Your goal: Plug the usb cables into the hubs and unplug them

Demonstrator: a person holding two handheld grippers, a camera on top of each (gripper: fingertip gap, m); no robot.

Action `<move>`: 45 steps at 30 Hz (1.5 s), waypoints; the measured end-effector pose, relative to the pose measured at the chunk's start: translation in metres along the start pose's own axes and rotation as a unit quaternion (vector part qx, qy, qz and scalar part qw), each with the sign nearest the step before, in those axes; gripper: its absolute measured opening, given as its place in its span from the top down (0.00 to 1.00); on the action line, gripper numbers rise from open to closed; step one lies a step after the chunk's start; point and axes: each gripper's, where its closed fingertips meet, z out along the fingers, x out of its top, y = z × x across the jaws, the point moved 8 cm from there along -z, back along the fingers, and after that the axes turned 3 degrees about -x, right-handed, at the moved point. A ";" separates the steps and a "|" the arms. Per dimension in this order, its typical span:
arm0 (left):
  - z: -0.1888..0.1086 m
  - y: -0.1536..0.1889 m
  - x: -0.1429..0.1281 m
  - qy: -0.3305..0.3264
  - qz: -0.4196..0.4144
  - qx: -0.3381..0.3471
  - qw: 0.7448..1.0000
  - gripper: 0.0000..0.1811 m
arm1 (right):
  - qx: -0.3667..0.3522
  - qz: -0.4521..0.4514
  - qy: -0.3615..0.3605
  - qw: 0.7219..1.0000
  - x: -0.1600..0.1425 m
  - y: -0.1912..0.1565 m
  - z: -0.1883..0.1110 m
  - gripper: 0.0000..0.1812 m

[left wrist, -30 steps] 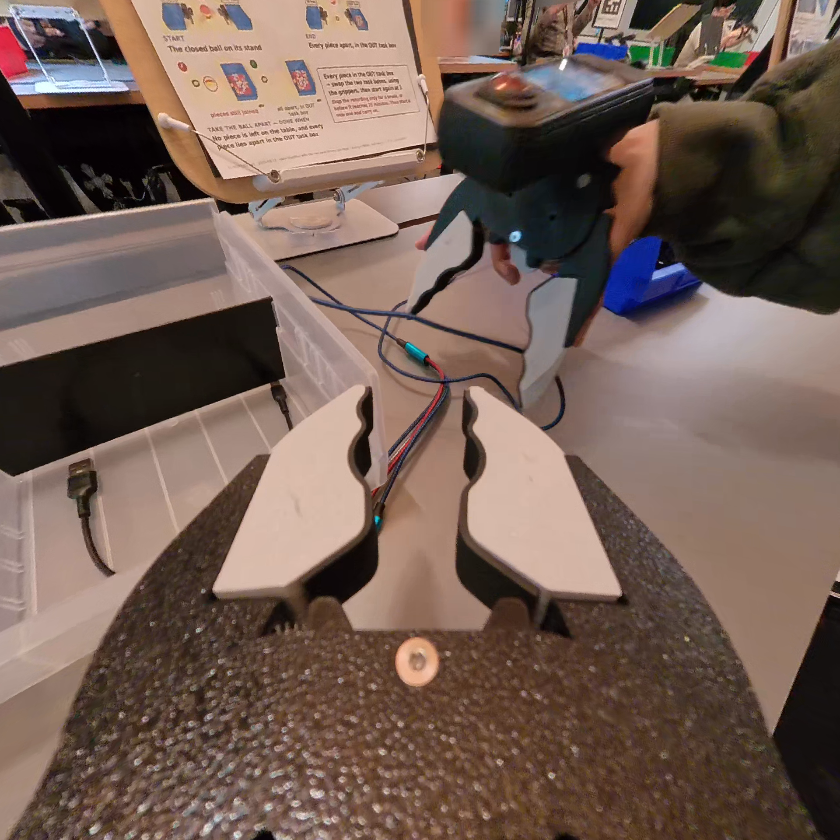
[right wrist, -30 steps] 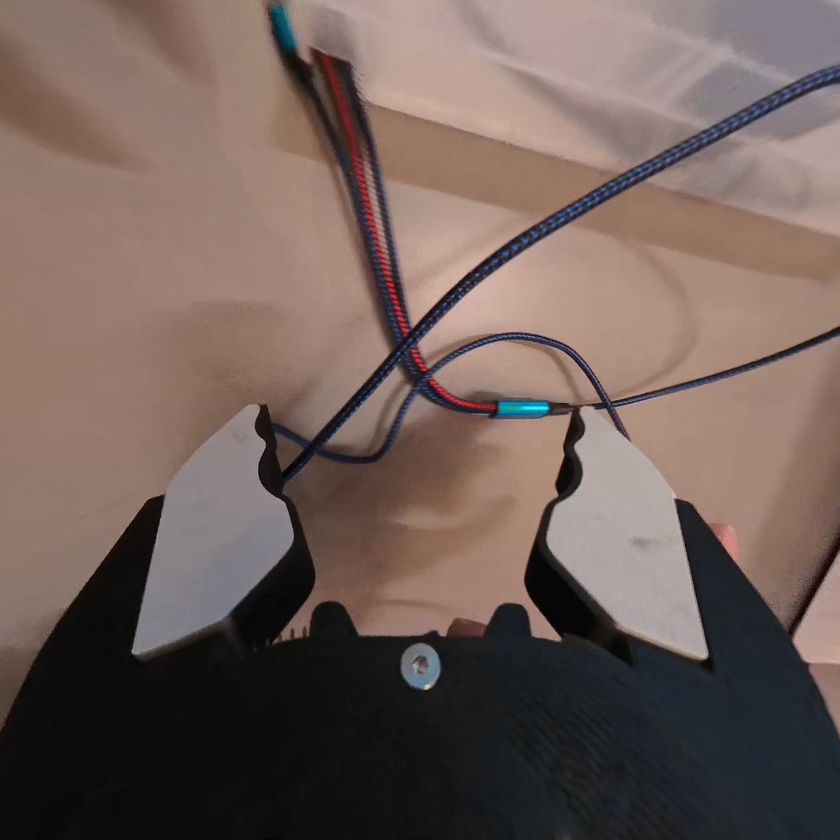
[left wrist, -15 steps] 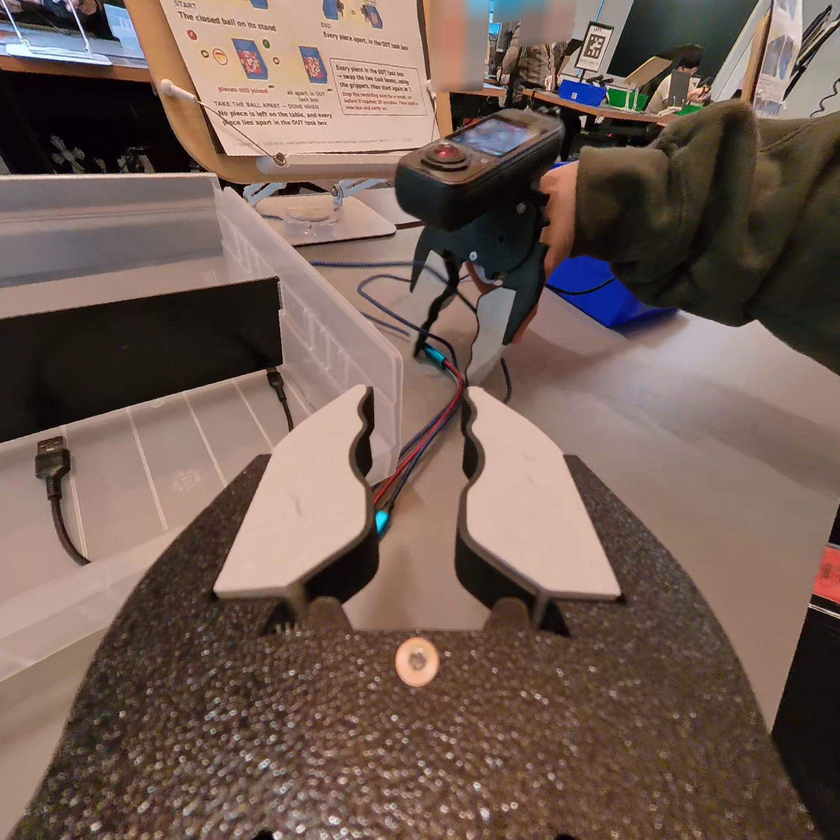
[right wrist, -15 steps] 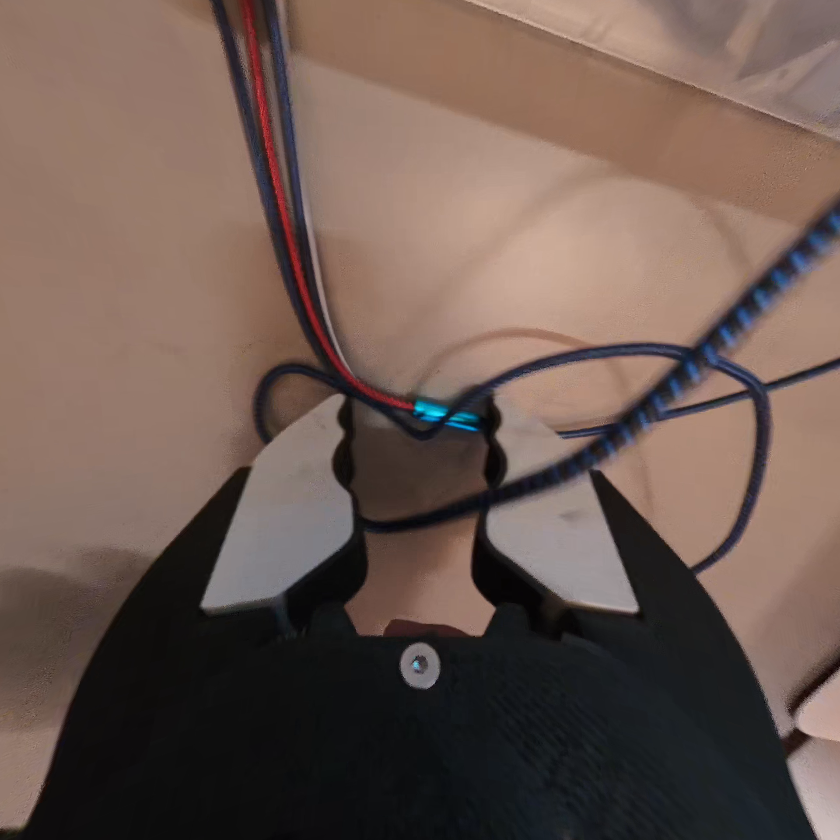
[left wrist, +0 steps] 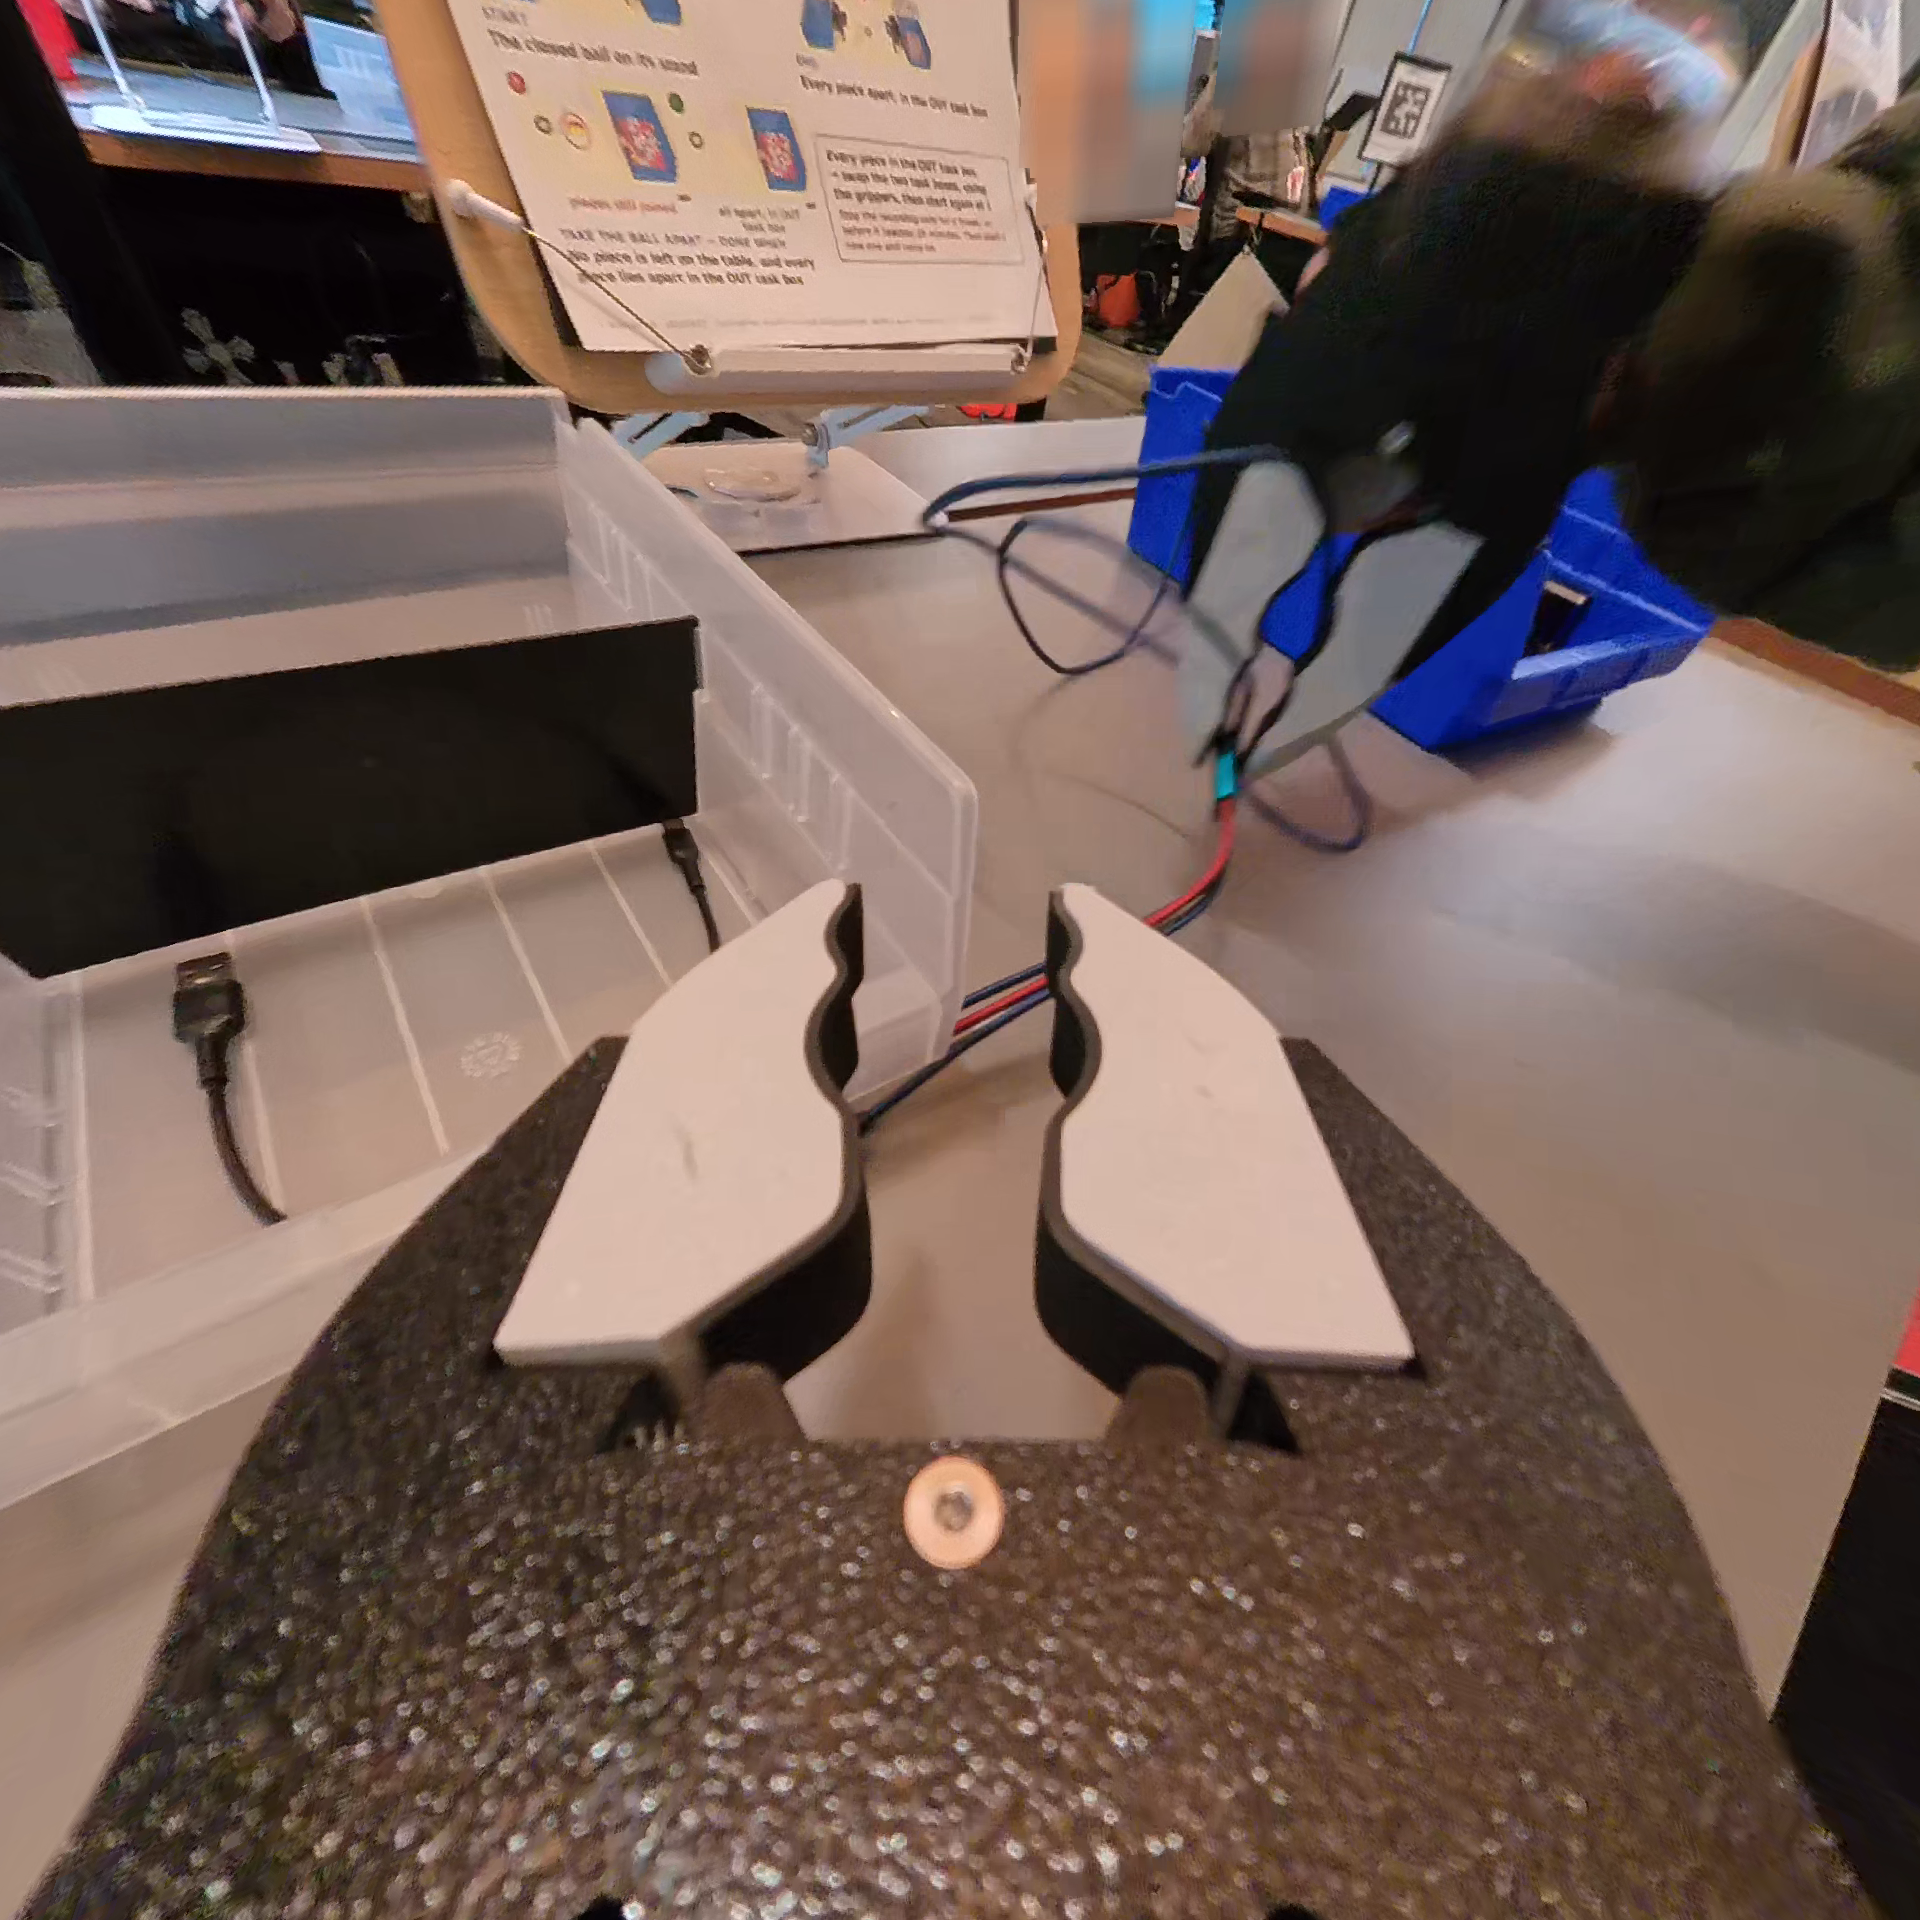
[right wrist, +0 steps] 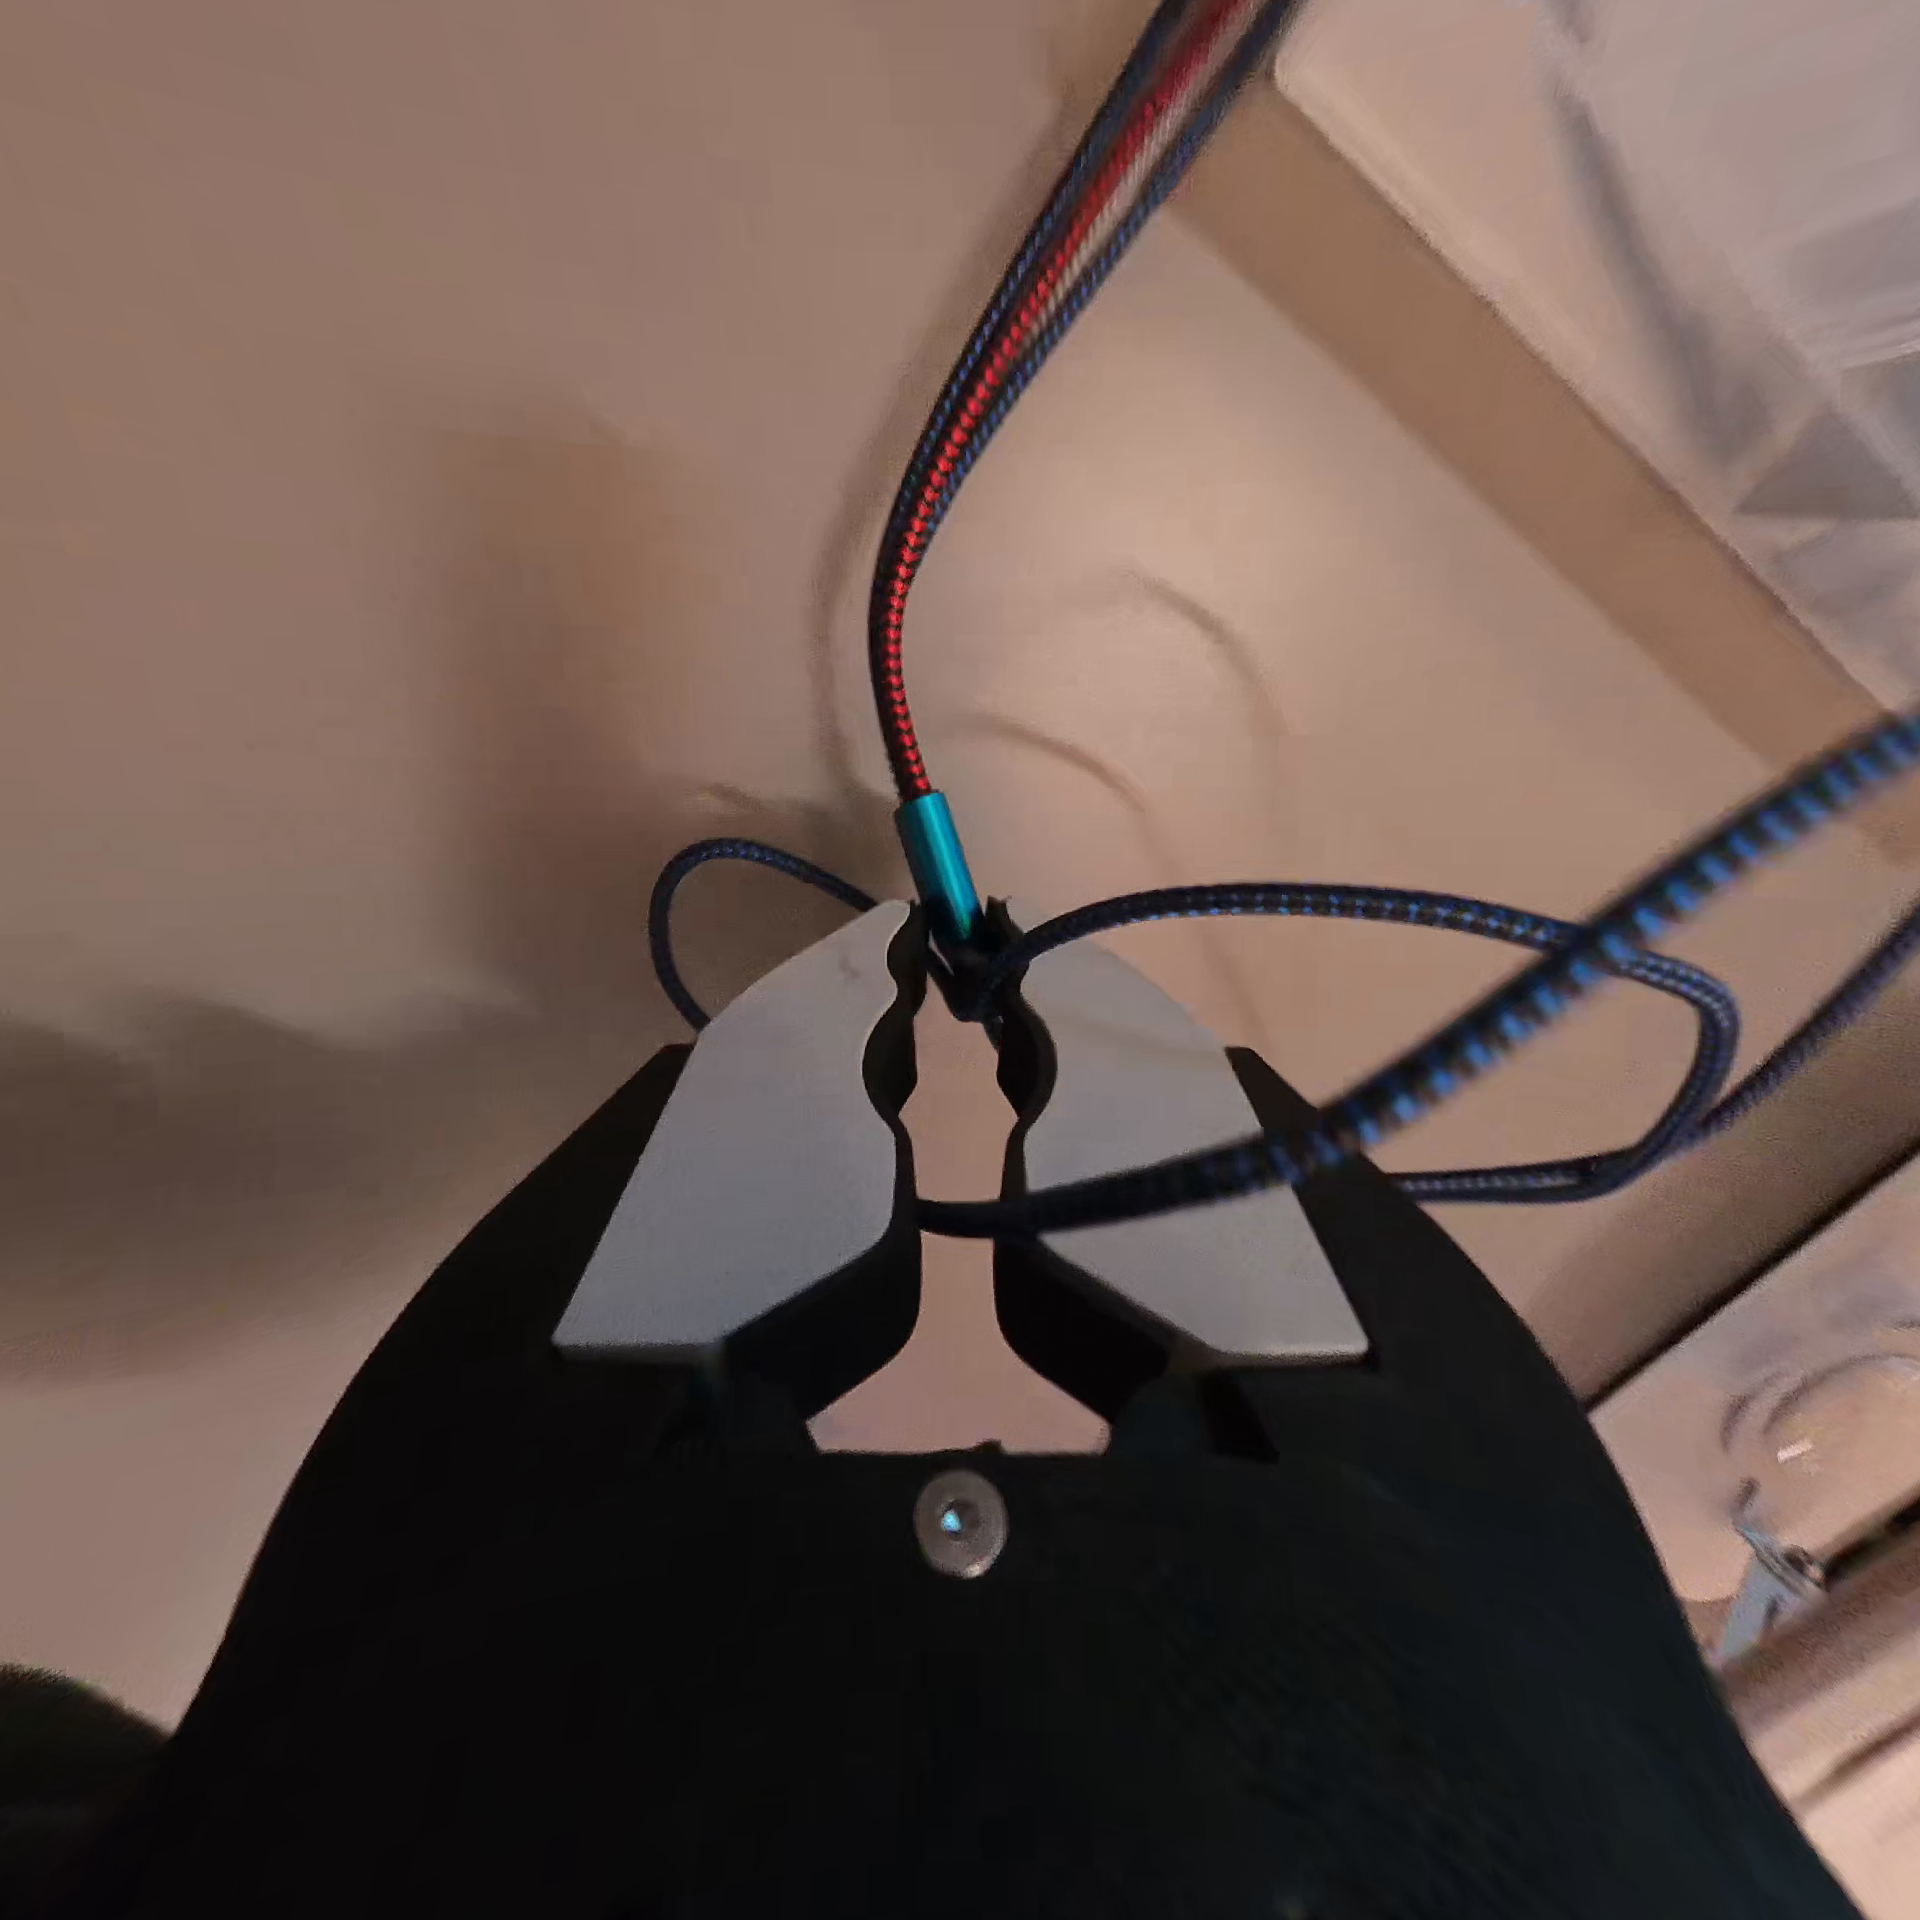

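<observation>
A braided red and blue cable ends in a teal sleeve where thin blue cables branch off. My right gripper is shut on the cable just behind that sleeve; it shows blurred in the left wrist view, above the table. My left gripper is open and empty, low over the table, with the red and blue cable running under its fingertips. A black USB plug lies in the clear bin, below a black box.
A blue crate stands at the back right behind the right gripper. A wooden stand with an instruction sheet stands at the back. A person's dark green sleeve reaches in from the right. A dark object sits at the right edge. Some 20 centimeters of space lies between my two pairs of fingers.
My right gripper has closed from wide open onto the cable by the teal sleeve and pulled it to the right and away. The left gripper has stayed open.
</observation>
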 end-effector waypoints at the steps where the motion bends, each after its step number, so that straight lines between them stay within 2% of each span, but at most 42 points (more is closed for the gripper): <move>1: -0.003 -0.002 0.001 0.006 -0.004 0.004 1.000 0.82 | -0.003 -0.003 0.013 1.000 -0.001 -0.005 -0.019 0.95; 4: -0.011 -0.009 0.003 0.032 -0.021 0.017 0.999 0.84 | -0.009 0.009 0.105 0.994 -0.008 -0.019 -0.078 0.96; 7: -0.016 -0.016 0.003 0.065 -0.056 0.025 0.996 0.85 | -0.029 0.007 0.157 0.987 -0.024 -0.033 -0.125 0.96; 10: -0.019 -0.023 0.003 0.093 -0.097 0.023 0.991 0.86 | -0.020 0.024 0.250 0.968 -0.028 -0.044 -0.140 0.95; 14: -0.019 -0.023 0.001 0.101 -0.112 0.013 0.988 0.88 | -0.031 0.010 0.269 0.963 -0.025 -0.058 -0.146 0.95; 17: -0.019 -0.019 0.002 0.087 -0.087 0.014 0.992 0.88 | -0.067 0.020 0.311 0.948 -0.034 -0.058 -0.174 0.95; 19: -0.018 -0.017 0.003 0.076 -0.071 0.015 0.994 0.88 | -0.100 0.035 0.337 0.936 -0.049 -0.058 -0.201 0.95; 22: -0.013 -0.015 0.001 0.063 -0.066 0.012 0.996 0.88 | -0.187 0.072 0.354 0.914 -0.085 -0.057 -0.245 0.96; 25: -0.007 -0.013 -0.001 0.053 -0.067 0.002 0.996 0.88 | -0.284 0.143 0.349 0.882 -0.137 -0.059 -0.281 0.96; 27: -0.004 -0.011 -0.002 0.045 -0.064 -0.001 0.997 0.88 | -0.338 0.220 0.340 0.850 -0.179 -0.062 -0.292 0.96; 30: 0.000 -0.008 -0.001 0.036 -0.055 -0.004 0.998 0.88 | -0.359 0.368 0.308 0.800 -0.240 -0.068 -0.271 0.96; 33: 0.002 -0.006 -0.001 0.031 -0.053 -0.007 0.998 0.88 | -0.297 0.468 0.308 0.774 -0.269 -0.076 -0.220 0.96; 37: 0.004 -0.004 -0.002 0.024 -0.048 -0.006 0.999 0.88 | -0.229 0.512 0.345 0.753 -0.267 -0.080 -0.167 0.96; 39: 0.005 -0.004 -0.002 0.020 -0.045 -0.005 0.999 0.88 | -0.223 0.527 0.354 0.739 -0.265 -0.078 -0.149 0.96; 41: 0.006 -0.004 -0.003 0.016 -0.045 -0.004 0.999 0.88 | -0.189 0.588 0.372 0.693 -0.267 -0.076 -0.131 0.96; 42: 0.007 -0.003 -0.004 0.015 -0.046 -0.005 0.999 0.88 | -0.182 0.637 0.352 0.662 -0.272 -0.076 -0.120 0.96; 43: 0.007 -0.003 -0.004 0.014 -0.046 -0.006 0.999 0.88 | -0.181 0.668 0.312 0.651 -0.277 -0.077 -0.109 0.96; 44: 0.008 -0.003 -0.004 0.012 -0.046 -0.006 0.999 0.88 | -0.199 0.675 0.269 0.658 -0.282 -0.080 -0.102 0.96; 45: 0.008 -0.003 -0.005 0.011 -0.046 -0.007 0.999 0.88 | -0.227 0.682 0.250 0.648 -0.287 -0.082 -0.100 0.96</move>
